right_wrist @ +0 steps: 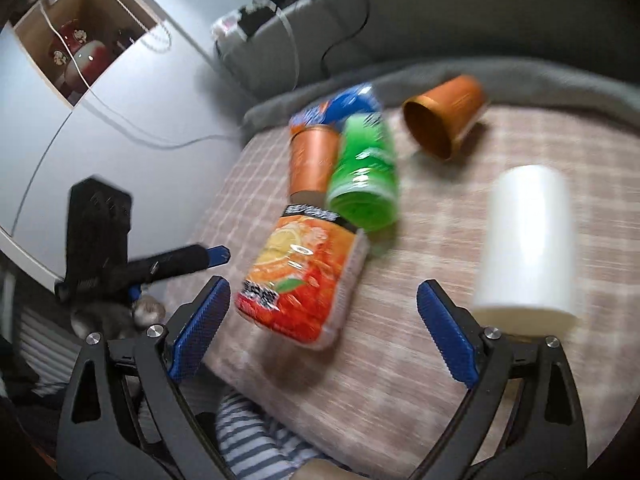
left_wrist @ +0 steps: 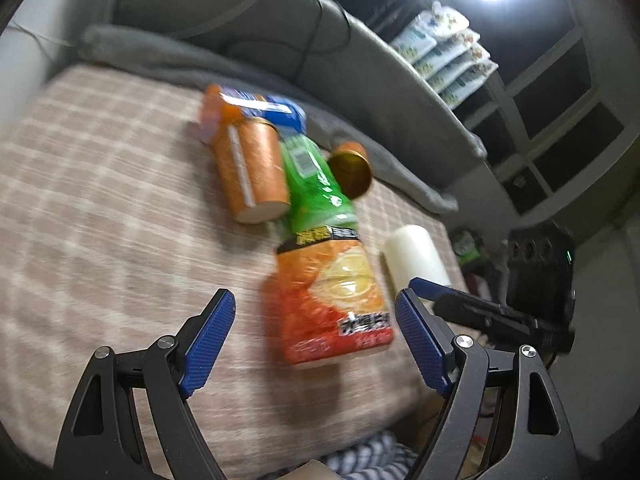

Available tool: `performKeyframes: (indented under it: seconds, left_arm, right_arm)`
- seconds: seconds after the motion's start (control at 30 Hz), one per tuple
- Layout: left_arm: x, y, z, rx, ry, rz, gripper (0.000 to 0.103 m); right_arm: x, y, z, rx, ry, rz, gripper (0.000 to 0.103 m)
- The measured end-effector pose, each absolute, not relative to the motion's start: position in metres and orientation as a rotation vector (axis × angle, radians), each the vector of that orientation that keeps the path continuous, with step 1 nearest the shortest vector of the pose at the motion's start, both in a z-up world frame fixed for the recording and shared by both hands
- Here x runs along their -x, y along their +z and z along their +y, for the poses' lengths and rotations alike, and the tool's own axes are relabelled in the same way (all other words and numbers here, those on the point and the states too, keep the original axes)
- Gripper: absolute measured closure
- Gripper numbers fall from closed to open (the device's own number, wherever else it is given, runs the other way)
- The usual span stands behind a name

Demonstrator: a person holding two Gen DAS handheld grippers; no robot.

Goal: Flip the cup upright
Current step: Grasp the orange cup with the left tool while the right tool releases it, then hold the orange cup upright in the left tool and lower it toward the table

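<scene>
A small orange-gold cup (right_wrist: pixel 444 120) lies on its side on the checked cloth, its open mouth facing the camera; it also shows in the left wrist view (left_wrist: pixel 350 168). A white cup (right_wrist: pixel 528 240) stands mouth-down to the right, also seen in the left wrist view (left_wrist: pixel 416 256). My left gripper (left_wrist: pixel 314 340) is open and empty above the cloth, near the orange snack bag (left_wrist: pixel 332 300). My right gripper (right_wrist: pixel 324 320) is open and empty, just short of the same bag (right_wrist: pixel 300 280). The right gripper's tip shows in the left wrist view (left_wrist: pixel 416 288).
A row of snack packs lies mid-cloth: an orange bag, a green tube (right_wrist: pixel 364 176), an orange tube (right_wrist: pixel 312 160) and a blue-orange pack (right_wrist: pixel 340 108). A grey sofa back (left_wrist: pixel 240 20) and folded blanket (right_wrist: pixel 520 76) border the far side. The cloth's near edge (right_wrist: pixel 280 400) drops off.
</scene>
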State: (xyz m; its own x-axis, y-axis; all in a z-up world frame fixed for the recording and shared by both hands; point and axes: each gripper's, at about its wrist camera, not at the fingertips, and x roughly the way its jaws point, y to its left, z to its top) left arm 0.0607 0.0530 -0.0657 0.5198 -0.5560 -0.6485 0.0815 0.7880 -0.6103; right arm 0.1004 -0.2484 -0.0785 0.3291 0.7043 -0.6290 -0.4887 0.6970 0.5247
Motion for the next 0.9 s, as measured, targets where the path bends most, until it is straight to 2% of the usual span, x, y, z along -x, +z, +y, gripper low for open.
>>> performKeyframes:
  seconds: [0.2, 0.43, 0.8, 0.9]
  left_arm:
    - [-0.097, -0.083, 0.041, 0.648, -0.485, 1.106, 0.021]
    - [-0.114, -0.094, 0.028, 0.675, -0.512, 1.182, 0.021]
    - [-0.119, -0.104, 0.026, 0.665, -0.493, 1.214, 0.023]
    - [-0.117, -0.103, 0.026, 0.651, -0.491, 1.207, 0.027]
  right_arm:
    - [-0.073, -0.065, -0.299, -0.321, 0.692, 0.874, 0.007]
    - [-0.056, -0.065, -0.334, -0.385, 0.592, 0.846, 0.007]
    - [-0.048, -0.062, -0.335, -0.331, 0.538, 0.814, 0.007]
    - [-0.049, -0.064, -0.333, -0.322, 0.528, 0.814, 0.007]
